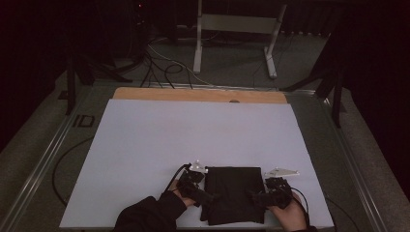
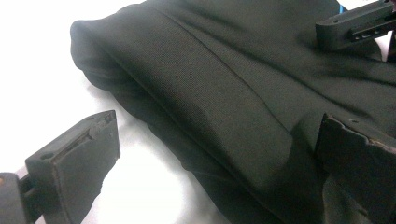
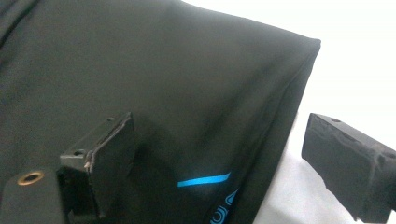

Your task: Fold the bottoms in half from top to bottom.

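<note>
A black garment lies folded into a compact rectangle at the near edge of the white table, slightly right of centre, between the person's two hands. The left gripper sits at the garment's left edge with its jaws spread wide: in the left gripper view one jaw rests over the bare table and the other over the cloth, nothing clamped between them. The right gripper is at the right edge, likewise spread; the right gripper view shows one jaw above the fabric beside a blue stripe and the other beyond the folded edge over the table. Judgement: the folding appears largely complete, since the edges look squared and layered. What remains, if anything, is a final fold or smoothing; the near edge looks slightly uneven.
</note>
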A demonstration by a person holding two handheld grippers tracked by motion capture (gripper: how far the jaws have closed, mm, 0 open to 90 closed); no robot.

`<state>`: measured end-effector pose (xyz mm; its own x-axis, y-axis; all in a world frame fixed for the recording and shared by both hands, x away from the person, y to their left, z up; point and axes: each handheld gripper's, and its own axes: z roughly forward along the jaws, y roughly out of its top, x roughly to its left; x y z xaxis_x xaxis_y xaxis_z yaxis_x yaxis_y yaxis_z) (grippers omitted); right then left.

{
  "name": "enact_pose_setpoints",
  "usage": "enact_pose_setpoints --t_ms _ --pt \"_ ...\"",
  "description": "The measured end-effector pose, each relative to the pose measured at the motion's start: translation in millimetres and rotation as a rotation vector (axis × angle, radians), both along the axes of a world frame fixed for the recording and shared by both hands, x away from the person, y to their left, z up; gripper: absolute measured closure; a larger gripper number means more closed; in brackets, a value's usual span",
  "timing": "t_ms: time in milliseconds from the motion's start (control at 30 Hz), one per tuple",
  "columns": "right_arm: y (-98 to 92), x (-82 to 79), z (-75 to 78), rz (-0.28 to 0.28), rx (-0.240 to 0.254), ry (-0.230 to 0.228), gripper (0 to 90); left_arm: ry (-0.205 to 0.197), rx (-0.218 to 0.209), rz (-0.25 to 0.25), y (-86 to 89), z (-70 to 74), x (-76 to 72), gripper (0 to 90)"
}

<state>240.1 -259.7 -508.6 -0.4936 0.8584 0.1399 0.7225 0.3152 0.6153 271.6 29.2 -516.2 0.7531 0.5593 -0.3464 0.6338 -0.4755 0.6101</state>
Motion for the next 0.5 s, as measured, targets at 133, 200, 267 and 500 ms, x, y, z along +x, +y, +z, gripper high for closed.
enact_pose_setpoints --t_ms 133,200,267,500 --pt "3.5 0.3 -4.0 0.009 -0.029 0.014 9.3 -0.021 -0.002 0.025 -1.9 -1.5 -3.8 2.4" --pt "5.9 -0.2 -4.1 0.008 -0.050 0.012 9.4 -0.026 -0.006 0.046 -2.8 -1.4 -5.2 8.5" --pt "8.6 -1.7 -4.7 0.014 -0.074 0.004 9.6 -0.027 -0.003 0.070 -4.1 -1.1 -6.8 14.9" --pt "11.7 -5.4 -1.0 0.053 -0.070 0.005 28.3 0.007 -0.009 0.080 -6.9 0.8 -6.7 31.0"
